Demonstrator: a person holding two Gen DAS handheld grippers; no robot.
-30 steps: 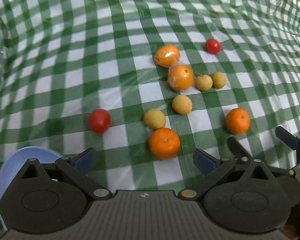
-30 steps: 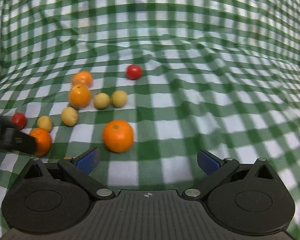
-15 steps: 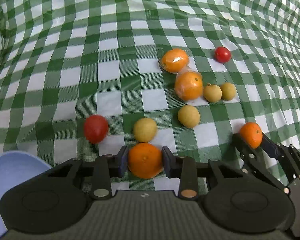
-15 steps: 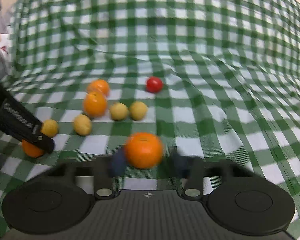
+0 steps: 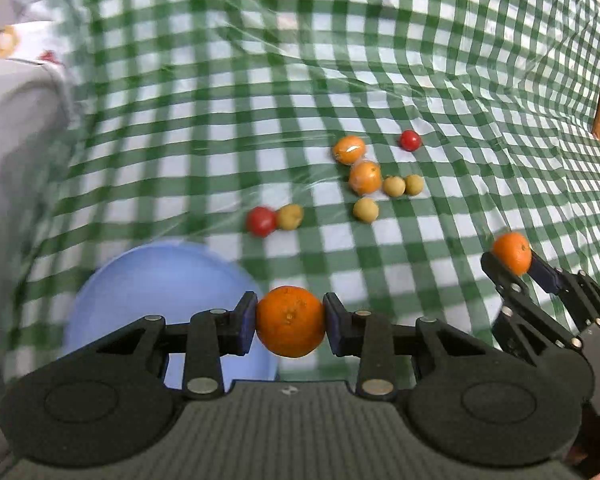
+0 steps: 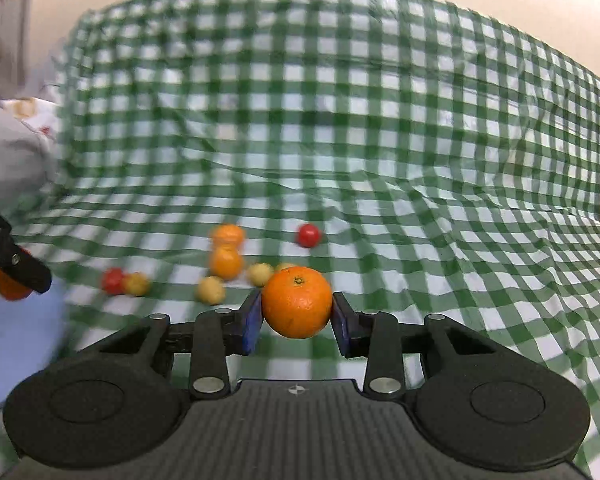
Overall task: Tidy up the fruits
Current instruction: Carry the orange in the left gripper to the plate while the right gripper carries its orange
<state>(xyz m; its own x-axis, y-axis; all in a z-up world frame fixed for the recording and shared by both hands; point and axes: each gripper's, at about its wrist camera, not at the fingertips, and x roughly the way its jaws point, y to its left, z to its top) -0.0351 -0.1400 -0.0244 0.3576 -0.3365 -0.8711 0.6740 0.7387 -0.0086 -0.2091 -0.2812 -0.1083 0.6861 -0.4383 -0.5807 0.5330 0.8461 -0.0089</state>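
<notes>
Both fisheye views are evenly and softly lit from overhead, with only faint shadows under the fruit and pale streaks of glare on the clear plastic film over the green-and-white checked tablecloth [image 5: 204, 128], whose squares bend strongly toward the rounded picture edges. In the right wrist view, motion blur smears the small round yellow and red fruits [image 6: 212, 290] and the pale blue plate [image 6: 16, 344] at the left (the near black gripper body stays sharp), and the left wrist view is blurred mostly along its left side.
</notes>
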